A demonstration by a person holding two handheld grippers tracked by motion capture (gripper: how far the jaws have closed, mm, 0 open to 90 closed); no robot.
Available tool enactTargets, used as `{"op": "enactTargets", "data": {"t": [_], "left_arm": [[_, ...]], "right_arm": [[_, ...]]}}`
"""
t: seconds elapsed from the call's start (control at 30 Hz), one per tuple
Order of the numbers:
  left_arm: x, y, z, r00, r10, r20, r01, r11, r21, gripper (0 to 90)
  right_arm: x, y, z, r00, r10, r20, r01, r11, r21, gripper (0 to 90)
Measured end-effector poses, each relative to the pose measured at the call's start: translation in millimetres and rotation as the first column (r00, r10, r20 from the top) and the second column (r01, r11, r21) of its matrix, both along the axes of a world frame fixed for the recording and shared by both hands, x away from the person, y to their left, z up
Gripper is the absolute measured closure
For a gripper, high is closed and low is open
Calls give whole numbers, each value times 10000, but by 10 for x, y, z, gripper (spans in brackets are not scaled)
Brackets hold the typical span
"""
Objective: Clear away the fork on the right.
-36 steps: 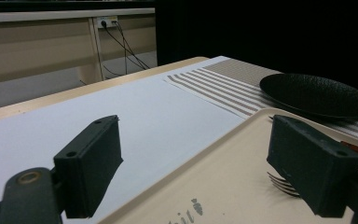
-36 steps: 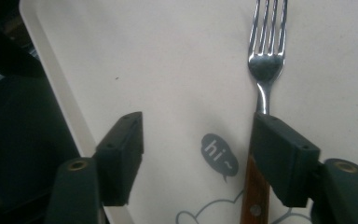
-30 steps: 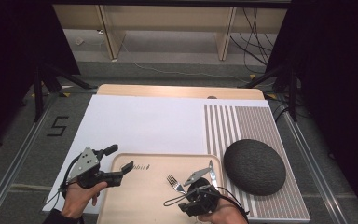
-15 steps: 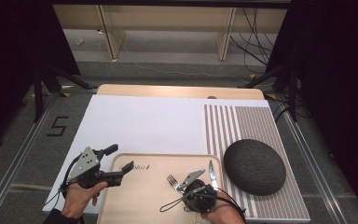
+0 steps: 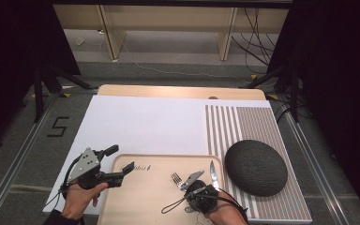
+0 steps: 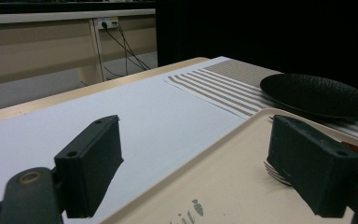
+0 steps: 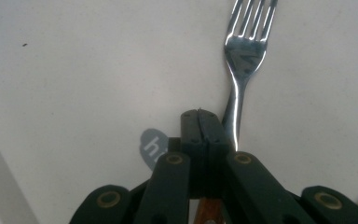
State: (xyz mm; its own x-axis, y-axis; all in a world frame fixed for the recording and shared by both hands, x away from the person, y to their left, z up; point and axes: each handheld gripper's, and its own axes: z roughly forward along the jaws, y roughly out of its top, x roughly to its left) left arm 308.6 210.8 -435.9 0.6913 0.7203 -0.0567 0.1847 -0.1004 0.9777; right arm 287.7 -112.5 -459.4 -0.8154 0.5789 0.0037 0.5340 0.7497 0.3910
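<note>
L claw (image 5: pixel 117 164) is released, jaws wide apart, hovering at the left edge of the wooden tray (image 5: pixel 140 197) w/ nothing between them. R claw (image 7: pixel 199 122) sits low over the tray, jaws clenched together; can't tell if they pinch anything. The fork (image 7: pixel 243 51) lies on the tray, handle running just beside the R claw's tips. A knife (image 5: pixel 213 169) lies near the tray's right edge. Dark plate (image 5: pixel 255 167) rests on the striped mat (image 5: pixel 243 124) on the bench.
</note>
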Motion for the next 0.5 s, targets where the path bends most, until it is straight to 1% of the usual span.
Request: {"op": "enactTargets", "data": {"t": [0.03,0.1,0.2,0.27,0.5], "left_arm": [[0,0,1,10000,4,-1,-4,10000,-4,167],[0,0,1,10000,0,3,0,10000,2,167],[-1,1,1,10000,11,-10,-11,10000,-12,167],[-2,1,0,10000,15,-13,-15,10000,-14,167],[-3,0,2,10000,-1,-7,1,10000,-13,167]], "right_arm": [[6,-11,1,10000,-75,-40,75,10000,26,900],[18,-32,-2,9999,-117,20,117,9999,-20,900],[31,-59,-6,9997,-223,22,224,9996,-189,900],[36,-77,-7,9997,-246,32,247,9996,-132,900],[59,-150,-2,9983,-574,34,575,9980,-251,900]]}}
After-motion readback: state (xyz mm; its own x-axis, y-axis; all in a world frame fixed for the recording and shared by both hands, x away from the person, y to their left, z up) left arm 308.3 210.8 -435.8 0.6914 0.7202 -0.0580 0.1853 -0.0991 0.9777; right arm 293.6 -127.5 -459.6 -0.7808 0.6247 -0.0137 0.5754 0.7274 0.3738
